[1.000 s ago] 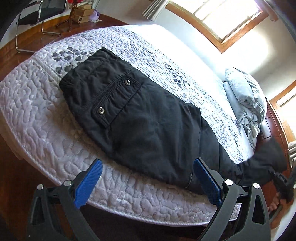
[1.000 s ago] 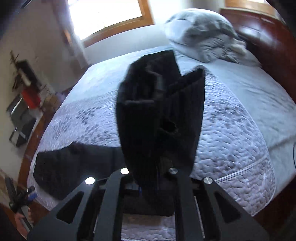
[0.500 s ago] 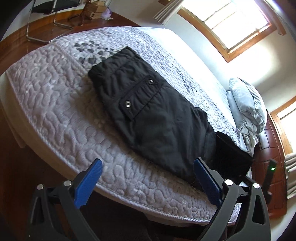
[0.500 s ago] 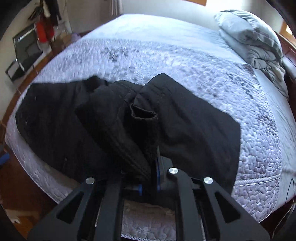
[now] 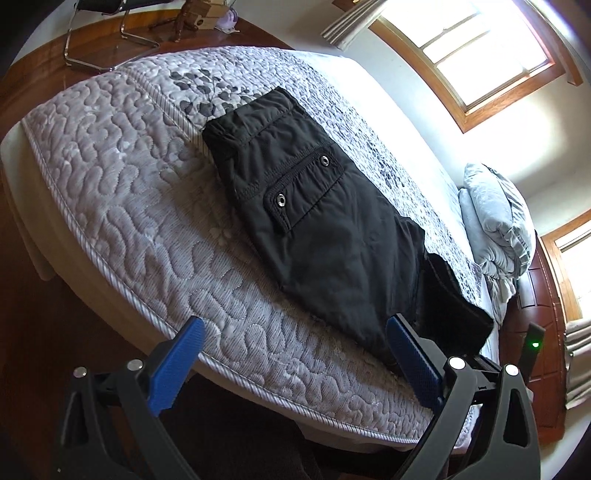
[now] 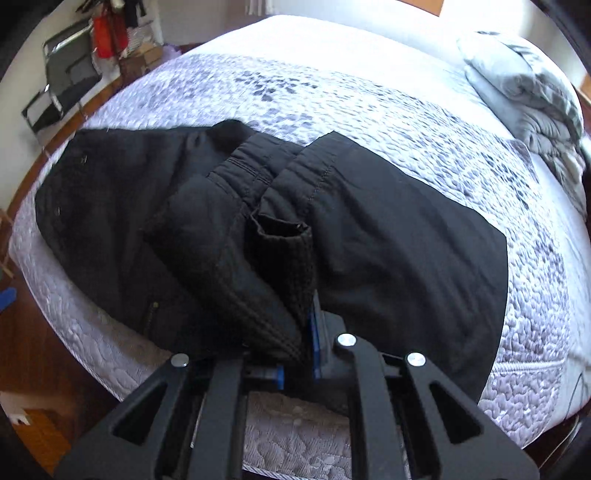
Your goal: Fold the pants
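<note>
1. Since a second ago, the leg end of the pants (image 6: 258, 236) has been carried down from its raised position in front of the right gripper (image 6: 295, 332) and laid over the rest of the garment; in the last half second it has barely shifted.
2. The left wrist view has been drawn back from the bed (image 5: 122, 206), so that more of the quilted cover and the wooden floor (image 5: 48, 332) is seen than before.
3. No container is shown; the pants (image 5: 321, 229) are carried by the bed alone, lying flat across its near part, close to the edge.
4. In the left wrist view a flap pocket (image 5: 306, 184) with two metal snaps is seen on the upper face of the pants, and a folded-over portion is seen at the right end.
5. The left gripper (image 5: 291, 362) is held spread wide with nothing between its blue pads (image 5: 177, 365); it hangs over the bed's near edge, and the lower end of the pants lies just beyond its right finger.
6. The right gripper is pressed together on a bunched fold of the pants, the cloth rising from between its fingers and draped forward over the garment.
7. A grey pillow (image 6: 528, 92) is seen at the far end of the bed, well apart from the pants.
8. A chair (image 5: 107, 33) stands on the floor beyond the bed, and a window (image 5: 476, 55) is set in the wall.
</note>
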Tool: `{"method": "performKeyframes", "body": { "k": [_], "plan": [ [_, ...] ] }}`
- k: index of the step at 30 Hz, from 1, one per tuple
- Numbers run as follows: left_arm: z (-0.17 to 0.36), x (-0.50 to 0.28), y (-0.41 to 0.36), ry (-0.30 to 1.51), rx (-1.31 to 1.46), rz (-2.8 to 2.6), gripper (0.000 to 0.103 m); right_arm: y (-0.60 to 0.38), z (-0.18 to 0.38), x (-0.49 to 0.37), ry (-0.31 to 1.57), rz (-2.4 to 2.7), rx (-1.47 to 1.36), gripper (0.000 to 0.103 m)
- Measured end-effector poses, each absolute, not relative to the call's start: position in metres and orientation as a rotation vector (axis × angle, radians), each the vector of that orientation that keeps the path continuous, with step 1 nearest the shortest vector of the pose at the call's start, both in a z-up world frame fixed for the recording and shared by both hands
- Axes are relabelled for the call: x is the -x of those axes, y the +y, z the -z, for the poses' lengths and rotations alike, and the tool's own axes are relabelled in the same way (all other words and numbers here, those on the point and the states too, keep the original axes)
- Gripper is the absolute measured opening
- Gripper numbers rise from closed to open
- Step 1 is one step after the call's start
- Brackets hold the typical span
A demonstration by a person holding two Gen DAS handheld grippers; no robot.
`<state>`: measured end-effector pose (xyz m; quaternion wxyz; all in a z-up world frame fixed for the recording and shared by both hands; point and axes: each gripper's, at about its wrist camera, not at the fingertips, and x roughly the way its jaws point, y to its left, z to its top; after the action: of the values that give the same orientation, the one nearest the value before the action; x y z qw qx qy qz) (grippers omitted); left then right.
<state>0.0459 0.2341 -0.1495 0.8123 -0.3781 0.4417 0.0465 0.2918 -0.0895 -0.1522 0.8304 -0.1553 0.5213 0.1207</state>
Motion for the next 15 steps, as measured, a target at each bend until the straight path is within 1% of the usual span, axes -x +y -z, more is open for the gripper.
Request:
{"method": "performKeyframes", "body": {
  "k": [2, 4, 5, 6, 7, 8, 10, 12, 14, 15],
  "plan": [
    [0.150, -0.046, 0.233, 0.944, 0.811, -0.100, 0.099, -0.085, 0.164, -0.293, 1.122, -0.255, 0.347, 0.010],
    [0.152, -0.046, 0.233, 0.951, 0.818, -0.101, 0.099, -0.084, 0.179, -0.294, 1.146, -0.264, 0.361, 0.016],
    [0.152, -0.046, 0.233, 0.953, 0.821, -0.101, 0.099, -0.082, 0.183, -0.293, 1.149, -0.266, 0.374, 0.021],
    [0.153, -0.046, 0.232, 0.957, 0.825, -0.101, 0.099, -0.081, 0.186, -0.291, 1.147, -0.273, 0.387, 0.030],
    [0.153, -0.047, 0.231, 0.961, 0.825, -0.101, 0.099, -0.079, 0.187, -0.288, 1.149, -0.289, 0.402, 0.035],
    [0.153, -0.047, 0.231, 0.963, 0.823, -0.101, 0.099, -0.079, 0.186, -0.285, 1.148, -0.299, 0.413, 0.043],
    [0.153, -0.047, 0.229, 0.968, 0.816, -0.102, 0.099, -0.081, 0.178, -0.279, 1.146, -0.327, 0.396, 0.050],
    [0.153, -0.048, 0.228, 0.971, 0.815, -0.104, 0.099, -0.090, 0.165, -0.273, 1.145, -0.397, 0.300, 0.062],
    [0.154, -0.050, 0.227, 0.972, 0.817, -0.101, 0.099, -0.098, 0.153, -0.269, 1.154, -0.476, 0.197, 0.068],
    [0.154, -0.051, 0.228, 0.973, 0.818, -0.101, 0.099, -0.102, 0.147, -0.266, 1.150, -0.504, 0.159, 0.069]
  ]
}}
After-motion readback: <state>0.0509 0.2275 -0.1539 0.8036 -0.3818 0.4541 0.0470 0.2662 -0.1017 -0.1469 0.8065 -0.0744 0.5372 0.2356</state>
